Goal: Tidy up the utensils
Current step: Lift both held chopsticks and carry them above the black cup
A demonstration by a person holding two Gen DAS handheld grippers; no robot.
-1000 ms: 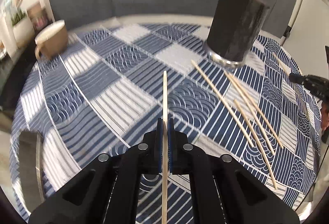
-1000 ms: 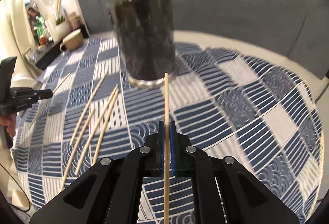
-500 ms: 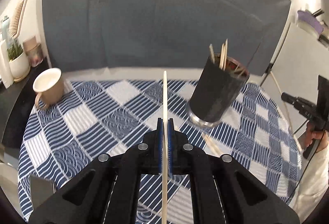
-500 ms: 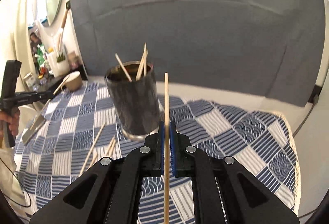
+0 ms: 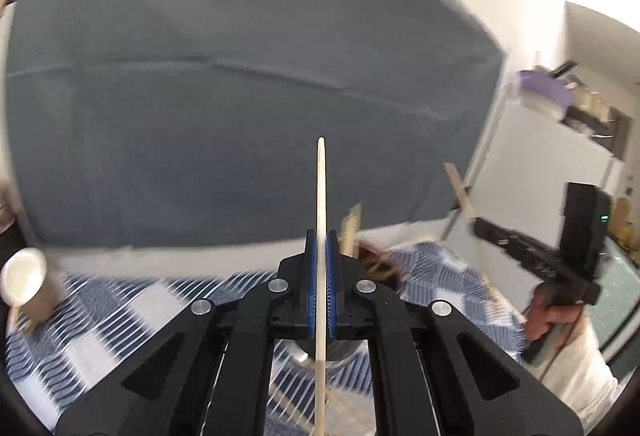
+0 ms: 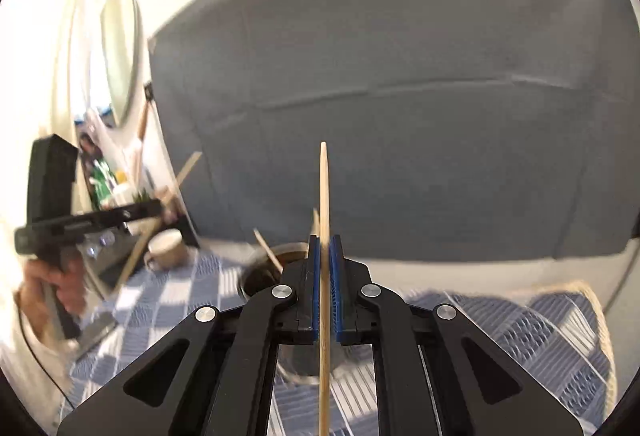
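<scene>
Both grippers carry a chopstick. In the left wrist view, the left gripper [image 5: 320, 236] has its blue pads closed tight on a pale wooden chopstick [image 5: 321, 196] that runs straight up the centre of the frame, tip against the grey backdrop [image 5: 240, 76]. In the right wrist view, the right gripper [image 6: 325, 240] pinches a second chopstick [image 6: 324, 196] the same way, though a narrow gap shows between stick and pads, so that grip looks looser.

The dark cylindrical holder [image 6: 264, 276] sits just left of centre in the right view, partly hidden behind the gripper, its open mouth showing and at least one chopstick [image 6: 267, 250] already leaning out of it. In the left view the holder [image 5: 380, 268] is mostly hidden behind the gripper, right of centre, with stick ends poking above it. It stands on a blue-and-white patterned tablecloth [image 6: 540, 324]. A beige mug [image 6: 166, 250] rests at the left of the right view.

As for progress, some sticks are in the holder already, and these two are lifted but not yet dropped in. Both views are motion-blurred, and whether loose chopsticks remain on the cloth cannot be told; faint streaks low in the left view may be some.

No brand, label or writing is legible. Only a small green light shows on the right gripper's body at the right of the left view.
</scene>
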